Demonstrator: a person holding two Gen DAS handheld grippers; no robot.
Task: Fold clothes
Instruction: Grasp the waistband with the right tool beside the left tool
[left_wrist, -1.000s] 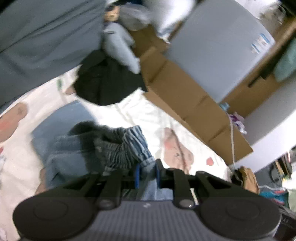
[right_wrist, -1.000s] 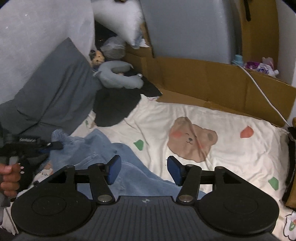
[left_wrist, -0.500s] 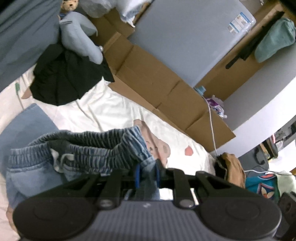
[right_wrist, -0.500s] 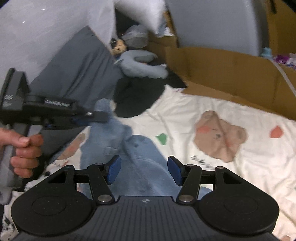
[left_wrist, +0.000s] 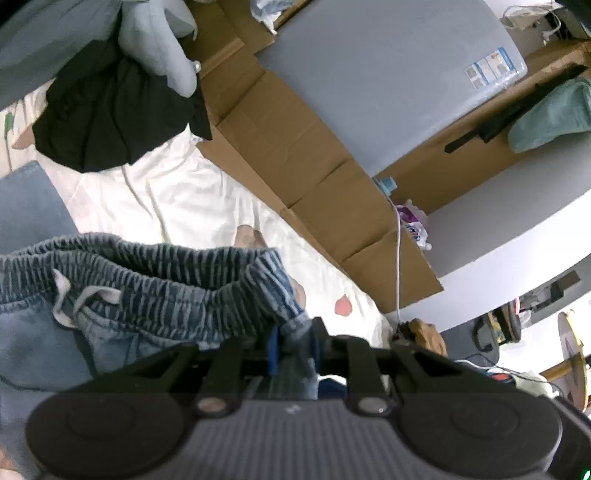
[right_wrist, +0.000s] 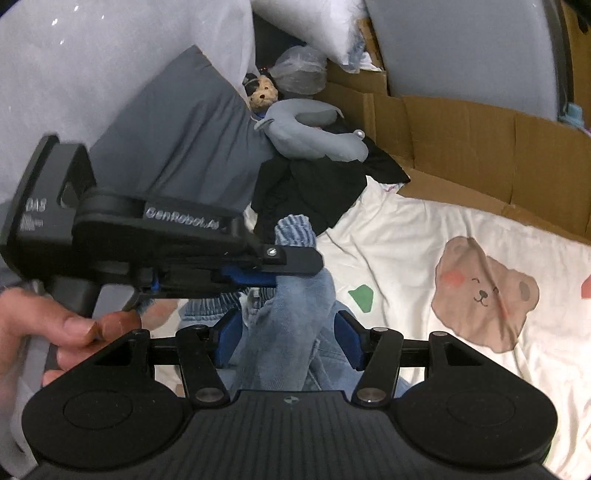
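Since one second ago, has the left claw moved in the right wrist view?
Yes. The left claw, shut on the denim shorts, has come up and toward the middle; before it was low at the left edge, and now it reaches the black garment.

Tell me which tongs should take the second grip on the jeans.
Right. The left tongs are already shut on the jeans at the elastic waistband. The right tongs are open, with the hanging denim between their fingers, so they likely only need to close.
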